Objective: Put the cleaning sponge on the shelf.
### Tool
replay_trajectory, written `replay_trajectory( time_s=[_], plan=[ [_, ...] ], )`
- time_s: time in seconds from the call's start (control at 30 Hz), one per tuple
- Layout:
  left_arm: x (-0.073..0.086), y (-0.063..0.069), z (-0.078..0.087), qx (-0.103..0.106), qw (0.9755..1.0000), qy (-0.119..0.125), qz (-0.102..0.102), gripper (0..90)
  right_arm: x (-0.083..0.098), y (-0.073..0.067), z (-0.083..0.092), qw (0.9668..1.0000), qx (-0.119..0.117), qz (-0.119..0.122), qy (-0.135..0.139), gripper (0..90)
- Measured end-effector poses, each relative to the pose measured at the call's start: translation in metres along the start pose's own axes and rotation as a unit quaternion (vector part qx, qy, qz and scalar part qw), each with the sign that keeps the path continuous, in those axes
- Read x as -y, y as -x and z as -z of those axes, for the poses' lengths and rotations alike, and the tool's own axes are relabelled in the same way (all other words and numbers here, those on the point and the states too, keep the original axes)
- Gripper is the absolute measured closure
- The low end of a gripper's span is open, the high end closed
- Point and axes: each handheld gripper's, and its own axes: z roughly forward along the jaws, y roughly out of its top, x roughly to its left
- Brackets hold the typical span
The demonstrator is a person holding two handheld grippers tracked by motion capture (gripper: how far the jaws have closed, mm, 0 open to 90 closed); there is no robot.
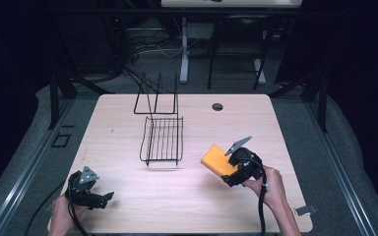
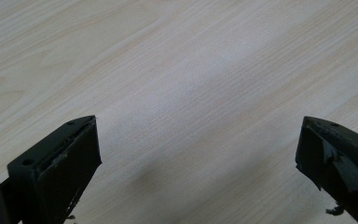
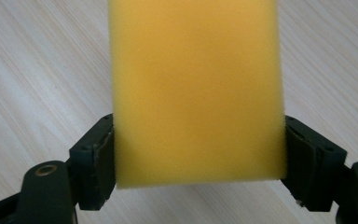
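Yellow sponge (image 1: 219, 160) pinched by its near end in the right gripper (image 1: 232, 169), lower right of frame, above the tabletop (image 1: 128, 206). Soft foam, shallow bite: could squirm out or snag on the wire rack (image 1: 162, 140). Left gripper (image 1: 103, 198) wide open, empty.

Left gripper (image 1: 109, 196) rests low at the person's left, jaws spread wide; right gripper (image 1: 225, 173), hand-held, has both jaws clamped tight.

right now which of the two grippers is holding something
The right gripper: its fingers clamp a yellow sponge by its sides. The left gripper stands open over bare table.
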Motion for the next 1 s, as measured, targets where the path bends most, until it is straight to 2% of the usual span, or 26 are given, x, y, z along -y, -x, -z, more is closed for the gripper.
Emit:
replay_trajectory(
  time_s=[0.3, 0.6, 1.0],
  plan=[
    [0.0, 0.0, 0.0, 0.001, 1.0, 0.0, 0.0, 0.0, -0.01, -0.005, 0.0, 0.9999, 0.001, 0.012, 0.0, 22.3],
    [0.0, 0.001, 0.0, -0.005, 1.0, 0.008, 0.002, 0.0, -0.018, -0.009, -0.001, 0.9999, -0.004, 0.014, 0.005, 22.3],
    [0.0, 0.001, 0.0, 0.002, 1.0, 0.004, -0.001, 0.0, -0.032, -0.014, -0.005, 0.9998, -0.009, 0.013, 0.014, 22.4]
  ],
)
